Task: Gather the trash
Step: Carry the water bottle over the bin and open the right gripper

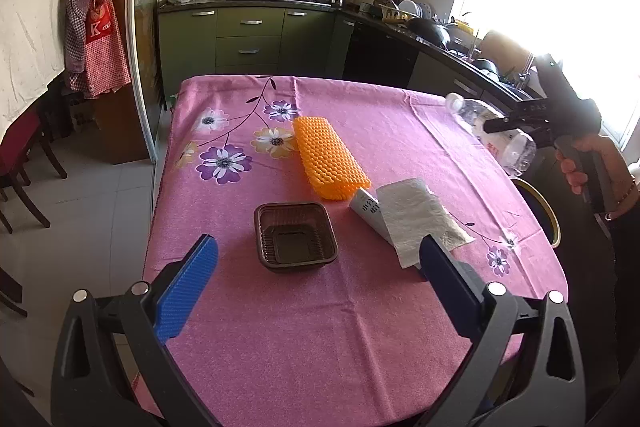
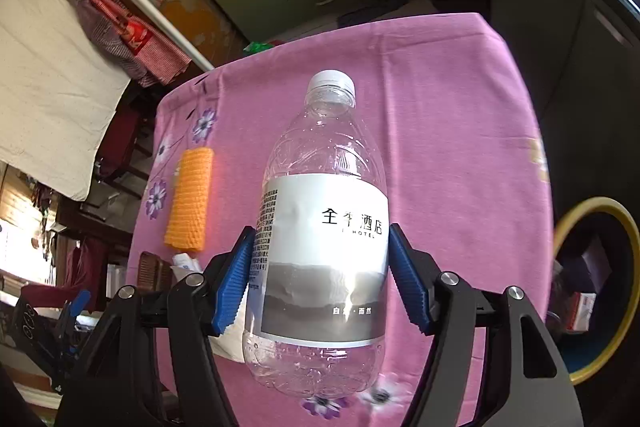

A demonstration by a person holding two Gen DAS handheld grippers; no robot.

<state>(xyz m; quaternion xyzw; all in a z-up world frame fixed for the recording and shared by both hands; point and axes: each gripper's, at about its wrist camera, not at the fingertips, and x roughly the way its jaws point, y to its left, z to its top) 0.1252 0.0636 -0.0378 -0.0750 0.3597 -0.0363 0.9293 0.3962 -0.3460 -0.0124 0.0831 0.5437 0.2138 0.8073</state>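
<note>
Clear plastic bottle (image 2: 320,239), capped, empty-looking, clamped at its label between the right gripper's (image 2: 320,279) blue pads and held off the table (image 2: 460,115), near the yellow-rimmed bin (image 2: 600,211) at the table's side. Left gripper (image 1: 316,267) hovers with jaws spread, nothing in them, above a brown tray (image 1: 295,237). Orange mesh (image 1: 328,159) and tissue (image 1: 416,219) lie uncollected. Step in hand looks like bottle-to-bin; next calls for centring over the rim before release.

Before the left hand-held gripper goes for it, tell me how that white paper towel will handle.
The paper towel looks thin and creased, so probably floppy and very light. It lies partly over a small tube, so dragging it may shift that tube.
</note>
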